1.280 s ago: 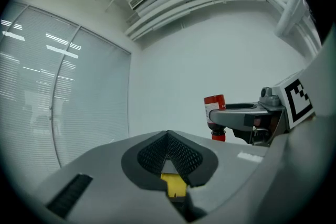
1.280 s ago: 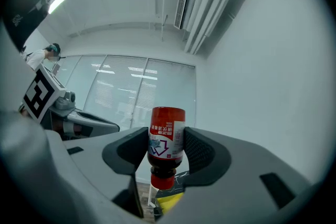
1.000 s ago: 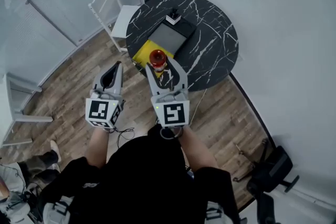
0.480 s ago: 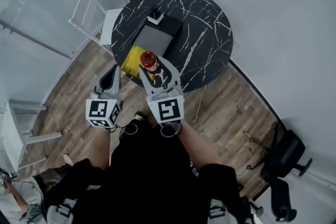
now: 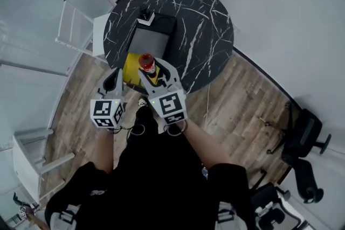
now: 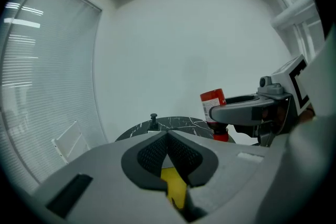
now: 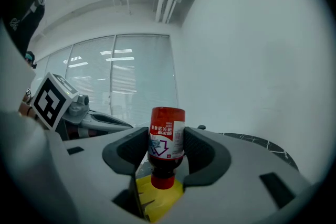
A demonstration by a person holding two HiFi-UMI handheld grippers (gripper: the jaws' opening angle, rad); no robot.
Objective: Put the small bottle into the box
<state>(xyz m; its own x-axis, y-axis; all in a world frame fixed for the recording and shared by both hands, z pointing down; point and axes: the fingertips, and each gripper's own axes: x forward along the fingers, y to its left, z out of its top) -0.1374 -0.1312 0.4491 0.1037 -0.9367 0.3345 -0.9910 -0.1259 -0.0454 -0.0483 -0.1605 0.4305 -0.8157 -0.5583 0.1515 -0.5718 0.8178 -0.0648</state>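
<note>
Gripping the small, round red bottle (image 7: 167,139) by its paper label between the right gripper's (image 5: 153,69) ribbed dark jaws, left gripper (image 6: 168,138) pinched together empty alongside, over a flat yellow thing (image 5: 130,68) at the near edge of the round, white-veined black table (image 5: 205,19), just short of the rectangular grey box (image 5: 151,40).

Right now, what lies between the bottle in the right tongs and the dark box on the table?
Only a yellow panel at the near edge of the box, directly beneath the bottle. The head view shows it.
</note>
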